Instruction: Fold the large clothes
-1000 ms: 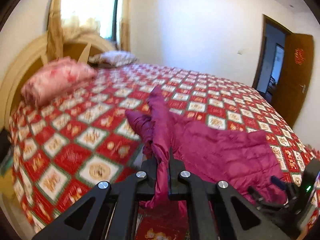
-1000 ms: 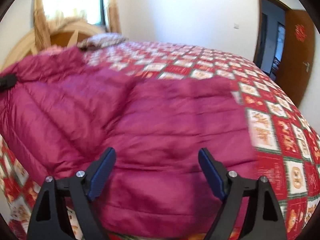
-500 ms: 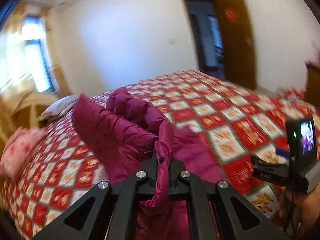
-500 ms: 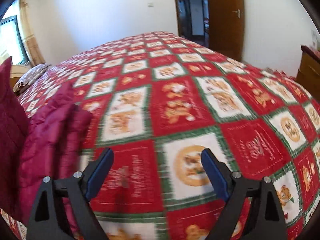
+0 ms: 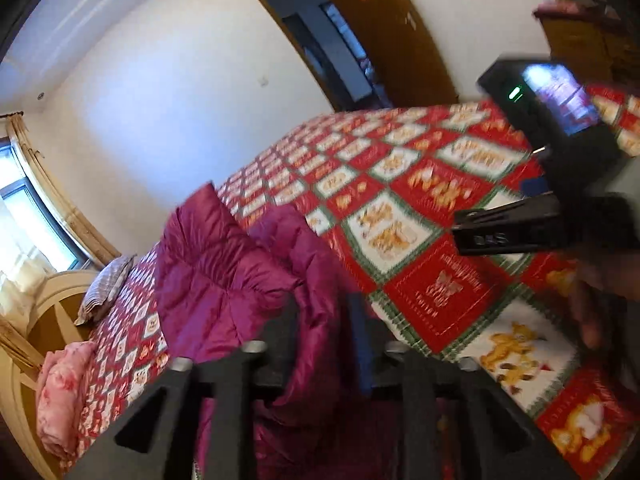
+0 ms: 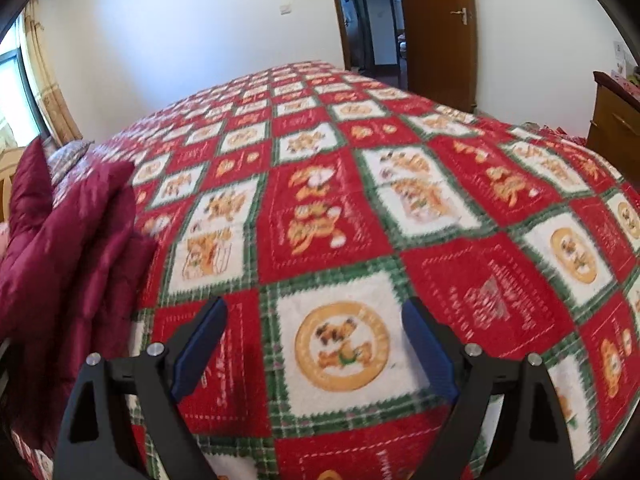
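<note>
A large magenta quilted jacket [image 5: 224, 264] lies bunched on a red, white and green patterned bedspread [image 5: 420, 200]. My left gripper [image 5: 322, 320] is rolled and its jaws are opening. A fold of the jacket still hangs between the parted fingers, with no pinch on it. In the right wrist view the jacket [image 6: 80, 240] is heaped at the left edge. My right gripper [image 6: 316, 320] hovers open over the bare bedspread [image 6: 360, 200] with nothing between its blue pads.
A pink pillow [image 5: 60, 392] and a grey patterned pillow [image 5: 106, 288] lie by the cream headboard [image 5: 40, 312]. A brown door [image 6: 436, 28] stands open beyond the bed. A wooden dresser [image 6: 612, 120] is at the right. A person's hand [image 5: 592, 312] shows at the right.
The left jaws, pinched on the jacket before, have parted and the view has rolled. The jacket has dropped onto the bed. The right gripper stays open over the bedspread.
</note>
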{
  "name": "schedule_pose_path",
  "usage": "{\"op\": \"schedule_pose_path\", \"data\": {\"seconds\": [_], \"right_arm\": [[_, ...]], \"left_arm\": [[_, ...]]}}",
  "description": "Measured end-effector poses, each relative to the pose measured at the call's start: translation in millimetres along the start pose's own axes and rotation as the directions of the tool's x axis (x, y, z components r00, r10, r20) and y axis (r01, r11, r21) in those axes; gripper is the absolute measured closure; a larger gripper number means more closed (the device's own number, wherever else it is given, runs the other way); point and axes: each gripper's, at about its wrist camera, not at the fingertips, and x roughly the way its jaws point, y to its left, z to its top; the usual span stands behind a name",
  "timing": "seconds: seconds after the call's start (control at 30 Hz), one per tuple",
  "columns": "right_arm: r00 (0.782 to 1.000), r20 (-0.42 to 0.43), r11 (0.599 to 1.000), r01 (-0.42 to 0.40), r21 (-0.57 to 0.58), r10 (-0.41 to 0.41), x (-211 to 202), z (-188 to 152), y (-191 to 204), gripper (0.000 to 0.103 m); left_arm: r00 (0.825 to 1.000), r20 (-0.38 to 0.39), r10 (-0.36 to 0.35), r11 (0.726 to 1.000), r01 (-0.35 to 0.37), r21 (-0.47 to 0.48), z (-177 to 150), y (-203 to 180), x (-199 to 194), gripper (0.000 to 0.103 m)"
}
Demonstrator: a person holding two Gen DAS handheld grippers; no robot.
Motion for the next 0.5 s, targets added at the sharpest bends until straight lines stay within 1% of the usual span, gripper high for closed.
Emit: {"op": "schedule_pose_path", "data": {"seconds": [0.03,0.07,0.1,0.13,0.2,0.27,0.33,0.37,0.4,0.43,0.47,0.5], "right_arm": [[1.0,0.01,1.0,0.004,-0.003,-0.004,-3.0,4.3,0.4,0.012],[1.0,0.02,1.0,0.008,-0.008,-0.008,-5.9,9.7,1.4,0.012],[1.0,0.03,1.0,0.009,-0.015,-0.008,-9.8,14.6,3.7,0.012],[0.999,0.04,1.0,0.01,-0.023,-0.009,-13.8,19.2,6.9,0.012],[0.998,0.059,0.999,0.009,-0.048,-0.006,-22.5,28.9,16.6,0.012],[0.997,0.076,0.997,-0.005,-0.071,0.011,-31.4,40.0,30.6,0.013],[0.996,0.087,0.993,-0.024,-0.113,0.034,-40.9,52.3,50.4,0.017],[0.994,0.092,0.99,-0.038,-0.137,0.051,-46.7,58.7,62.5,0.019],[0.993,0.093,0.986,-0.058,-0.158,0.073,-51.4,65.2,75.8,0.024],[0.991,0.087,0.981,-0.081,-0.176,0.097,-54.5,71.4,88.6,0.027],[0.99,0.08,0.977,-0.096,-0.191,0.113,-56.3,74.7,99.5,0.032],[0.989,0.075,0.97,-0.106,-0.217,0.125,-58.5,80.4,114.6,0.035]], "left_arm": [[1.0,0.018,0.005,1.0,-0.004,-0.015,1.2,5.9,-9.0,0.037],[0.999,0.043,0.014,0.999,-0.012,-0.04,2.0,13.8,-19.3,0.019],[0.998,0.064,0.019,0.998,-0.014,-0.065,2.9,22.6,-27.7,0.016],[0.997,0.073,0.013,0.997,-0.007,-0.082,3.6,29.3,-33.3,0.016],[0.998,0.067,0.002,0.993,0.006,-0.119,4.3,44.4,-38.6,0.016],[0.997,0.058,0.051,0.984,-0.04,-0.176,0.7,66.4,-38.9,0.016],[0.992,-0.014,0.129,0.957,-0.128,-0.26,-10.3,100.8,-25.8,0.016],[0.983,-0.069,0.169,0.936,-0.182,-0.3,-17.4,118.5,-16.4,0.016],[0.974,-0.112,0.195,0.919,-0.221,-0.325,-23.7,130.7,-10.0,0.016],[0.952,-0.197,0.236,0.882,-0.295,-0.366,-36.2,154.6,4.7,0.016],[0.939,-0.234,0.252,0.863,-0.327,-0.385,-42.9,166.2,11.5,0.016],[0.914,-0.296,0.278,0.827,-0.384,-0.41,-55.0,186.7,25.1,0.016]]}}
